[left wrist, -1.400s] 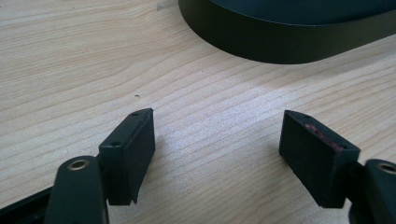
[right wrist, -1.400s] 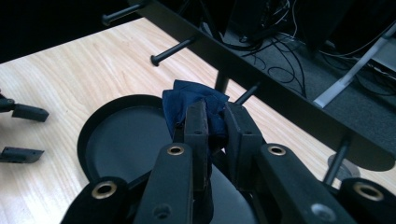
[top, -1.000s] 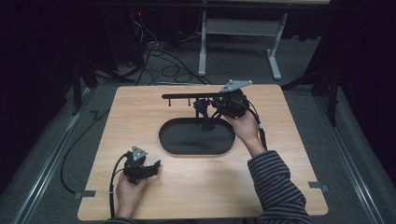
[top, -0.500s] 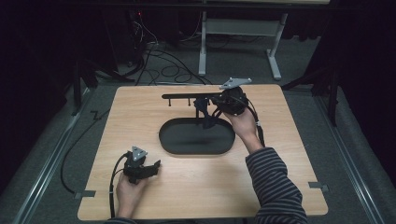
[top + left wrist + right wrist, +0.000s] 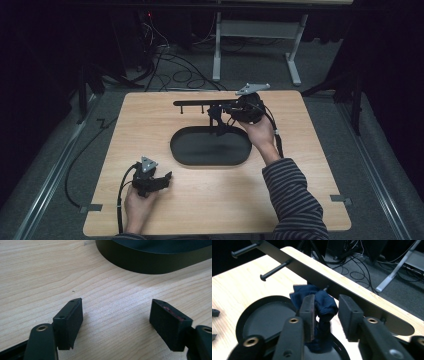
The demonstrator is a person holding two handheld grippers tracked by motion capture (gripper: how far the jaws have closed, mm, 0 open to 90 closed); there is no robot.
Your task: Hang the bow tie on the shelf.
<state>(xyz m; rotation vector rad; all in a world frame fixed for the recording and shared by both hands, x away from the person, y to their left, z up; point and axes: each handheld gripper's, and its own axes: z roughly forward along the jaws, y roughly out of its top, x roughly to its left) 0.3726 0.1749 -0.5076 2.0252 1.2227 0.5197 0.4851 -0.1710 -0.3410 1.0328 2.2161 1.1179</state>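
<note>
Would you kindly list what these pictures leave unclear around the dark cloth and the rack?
- Dark blue cloth, right gripper view: its lower part hidden behind the right hand-held gripper; actual grip uncertain.
- Rack bar, high view: pegs too small to count.
- Tray, left gripper view: cut off by the top edge.

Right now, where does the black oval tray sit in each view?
High view: black oval tray at the table's centre.
Left gripper view: its wall along the top edge.
Right gripper view: lower left, behind the jaws.
Shared landmark: the wooden tabletop.
</note>
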